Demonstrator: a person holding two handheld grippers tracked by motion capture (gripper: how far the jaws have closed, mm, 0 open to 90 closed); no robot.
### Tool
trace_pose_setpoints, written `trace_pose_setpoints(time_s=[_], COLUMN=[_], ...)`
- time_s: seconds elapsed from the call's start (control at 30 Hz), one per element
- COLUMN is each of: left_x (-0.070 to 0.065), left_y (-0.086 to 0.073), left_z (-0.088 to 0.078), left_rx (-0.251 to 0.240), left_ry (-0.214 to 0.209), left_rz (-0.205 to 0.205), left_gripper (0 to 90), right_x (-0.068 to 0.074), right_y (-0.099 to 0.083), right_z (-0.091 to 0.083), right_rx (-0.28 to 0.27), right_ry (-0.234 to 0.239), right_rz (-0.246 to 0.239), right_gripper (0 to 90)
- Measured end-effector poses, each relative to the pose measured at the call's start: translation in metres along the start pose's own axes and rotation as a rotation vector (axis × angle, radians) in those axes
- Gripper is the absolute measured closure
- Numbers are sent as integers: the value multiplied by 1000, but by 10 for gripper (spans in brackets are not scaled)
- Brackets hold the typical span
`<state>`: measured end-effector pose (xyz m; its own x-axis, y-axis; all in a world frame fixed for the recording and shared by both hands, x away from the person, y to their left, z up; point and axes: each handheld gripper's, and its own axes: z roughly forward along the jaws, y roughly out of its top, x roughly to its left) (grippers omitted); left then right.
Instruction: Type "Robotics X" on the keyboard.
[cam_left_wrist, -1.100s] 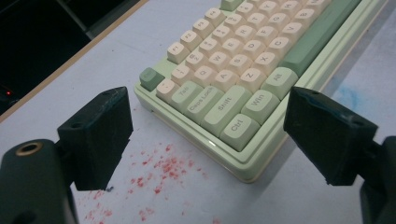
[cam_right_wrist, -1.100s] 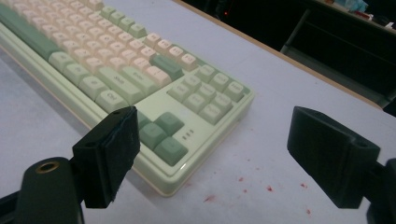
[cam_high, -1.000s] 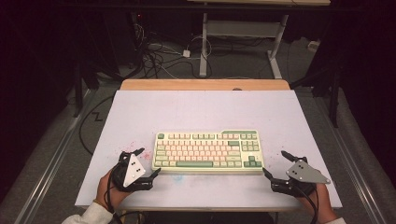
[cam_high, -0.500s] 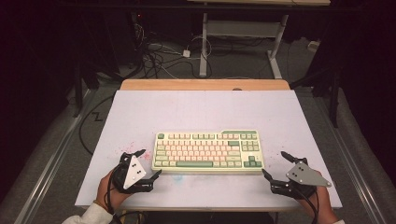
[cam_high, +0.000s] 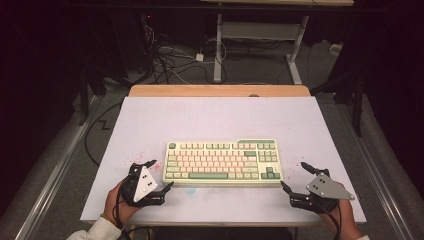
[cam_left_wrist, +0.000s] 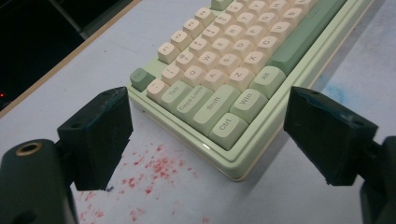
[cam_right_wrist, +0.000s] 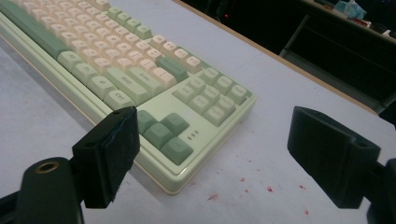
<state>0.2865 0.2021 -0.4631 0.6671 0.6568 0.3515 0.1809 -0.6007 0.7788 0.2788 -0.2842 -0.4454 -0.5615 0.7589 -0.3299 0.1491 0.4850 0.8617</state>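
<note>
A pale green keyboard (cam_high: 223, 162) with cream and green keys lies flat near the front middle of the white table. My left gripper (cam_high: 160, 174) rests open just off the keyboard's front left corner (cam_left_wrist: 233, 168), its jaws wide apart with nothing between them. My right gripper (cam_high: 296, 176) stands open by the front right corner (cam_right_wrist: 180, 184), also holding nothing. In the left gripper view the keyboard (cam_left_wrist: 224, 79) runs up and to the right. In the right gripper view the keyboard (cam_right_wrist: 121, 74) runs up and to the left.
The white table (cam_high: 215, 120) has a wooden strip (cam_high: 220, 90) along its far edge. Red specks (cam_left_wrist: 149, 168) stain the surface near the keyboard's left corner, and a few red specks (cam_right_wrist: 261, 186) lie near the right corner. Cables (cam_high: 170, 60) and a desk frame (cam_high: 260, 35) lie on the dark floor beyond.
</note>
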Motion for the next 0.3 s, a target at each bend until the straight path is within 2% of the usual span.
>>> trace_pose_setpoints(time_s=[0.3], left_x=[3], left_y=[2], left_z=[1], left_rx=[-5], left_ry=[8], left_rz=[-9], left_gripper=[151], right_x=[-2], right_y=[0], right_z=[-1], right_rx=[-2], right_ry=[-5], right_rz=[3], right_gripper=[169])
